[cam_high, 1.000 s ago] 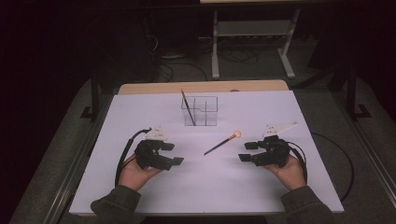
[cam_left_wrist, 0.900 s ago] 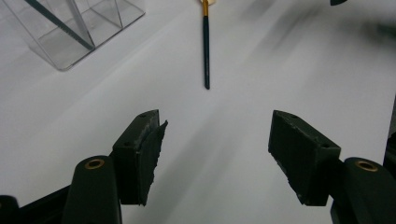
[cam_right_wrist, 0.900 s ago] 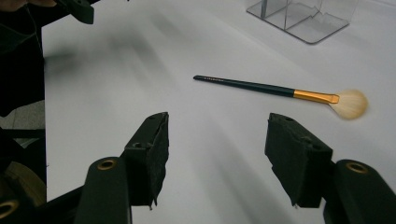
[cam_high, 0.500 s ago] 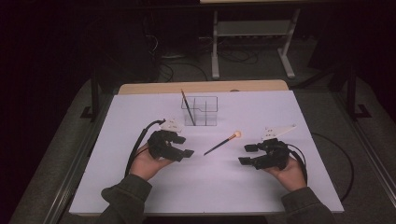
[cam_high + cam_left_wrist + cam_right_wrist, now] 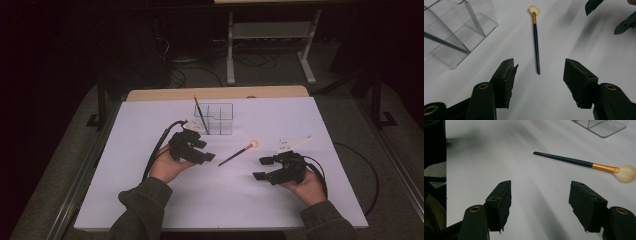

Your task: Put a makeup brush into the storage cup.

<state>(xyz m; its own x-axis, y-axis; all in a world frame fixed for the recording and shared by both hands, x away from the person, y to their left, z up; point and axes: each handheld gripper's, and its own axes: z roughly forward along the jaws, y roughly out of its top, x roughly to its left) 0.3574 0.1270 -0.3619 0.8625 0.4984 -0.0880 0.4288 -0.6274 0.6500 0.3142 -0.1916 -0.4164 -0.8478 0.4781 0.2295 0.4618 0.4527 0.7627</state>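
Since a second ago the left tool (image 5: 212, 156) has slid toward the brush (image 5: 236, 154) on the table (image 5: 150, 200), its empty jaws narrowing yet apart, while the right tool (image 5: 260, 168) gapes wider, empty.

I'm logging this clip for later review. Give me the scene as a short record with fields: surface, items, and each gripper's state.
surface: white table
brush: makeup brush lying flat on the table between the grippers, held by neither
organizer: clear box with compartments, a dark stick leaning in one
left gripper: open, nothing between the jaws, which have just been closing; pointed at the brush handle tip
right gripper: open, nothing between the jaws, which have just been opening
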